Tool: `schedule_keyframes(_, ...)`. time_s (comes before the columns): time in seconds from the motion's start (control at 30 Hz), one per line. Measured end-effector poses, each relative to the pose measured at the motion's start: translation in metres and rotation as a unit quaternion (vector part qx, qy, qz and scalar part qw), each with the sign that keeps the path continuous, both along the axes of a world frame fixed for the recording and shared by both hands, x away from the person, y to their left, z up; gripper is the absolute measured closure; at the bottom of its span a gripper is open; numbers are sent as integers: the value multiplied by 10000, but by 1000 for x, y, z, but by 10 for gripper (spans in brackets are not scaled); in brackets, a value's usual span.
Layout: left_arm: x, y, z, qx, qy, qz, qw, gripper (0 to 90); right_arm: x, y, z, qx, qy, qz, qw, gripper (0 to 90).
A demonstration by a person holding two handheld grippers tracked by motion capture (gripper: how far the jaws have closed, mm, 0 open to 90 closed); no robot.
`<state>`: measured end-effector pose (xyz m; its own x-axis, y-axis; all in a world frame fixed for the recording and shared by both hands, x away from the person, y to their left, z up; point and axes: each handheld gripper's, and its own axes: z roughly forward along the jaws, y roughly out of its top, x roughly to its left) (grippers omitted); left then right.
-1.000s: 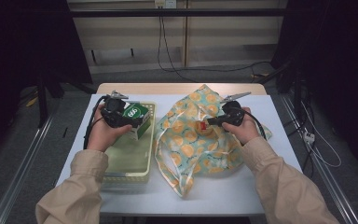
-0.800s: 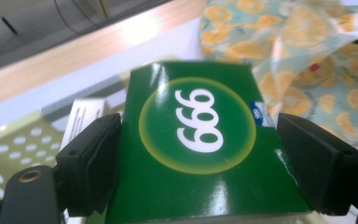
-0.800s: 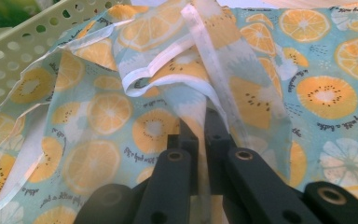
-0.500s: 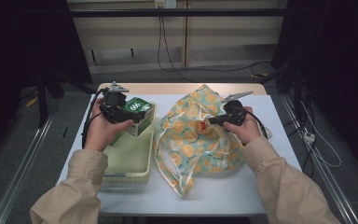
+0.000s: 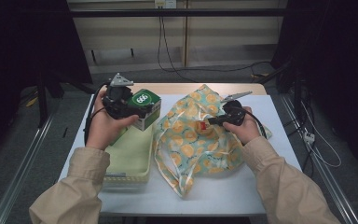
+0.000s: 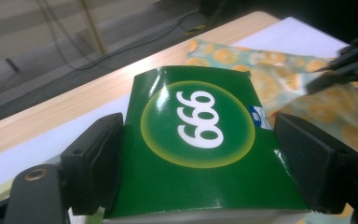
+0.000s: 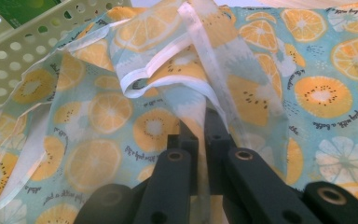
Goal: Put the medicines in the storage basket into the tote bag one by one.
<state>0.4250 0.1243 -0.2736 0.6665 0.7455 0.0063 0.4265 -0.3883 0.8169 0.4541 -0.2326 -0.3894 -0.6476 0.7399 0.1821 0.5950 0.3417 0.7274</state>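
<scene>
A green box [image 5: 145, 106] marked 666 hangs above the far end of the pale green basket [image 5: 129, 154]. My left gripper [image 5: 135, 108] is shut on it, its jaws pressing the box's two sides [image 6: 196, 140]. A bag of blue cloth with orange slices [image 5: 198, 135] lies on the white table. My right gripper [image 5: 208, 122] is shut on a fold of the bag near its white hem [image 7: 200, 100] and holds that fold lifted off the table.
The basket's perforated wall [image 7: 25, 51] stands close to the left of the bag. A wooden strip [image 5: 186, 88] runs along the table's far edge. Cables [image 5: 307, 140] trail on the floor to the right.
My left gripper has raised the green box higher above the basket and carried it slightly right toward the bag. The right gripper has stayed in place on the cloth.
</scene>
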Motion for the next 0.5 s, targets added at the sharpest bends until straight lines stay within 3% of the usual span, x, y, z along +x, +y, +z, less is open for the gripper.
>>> schedule_keyframes(0.1,-4,-14,-1,-134,39,-196,9997,182,0,-3,2,19,-10,-19,10000,897)
schedule_keyframes(0.33,-11,-51,-10,-201,162,-675,9974,182,-1,-6,8,31,-49,-49,10000,897)
schedule_keyframes(0.5,-12,-75,-20,-73,242,-876,9958,181,-2,-7,9,40,-64,-40,10000,897)
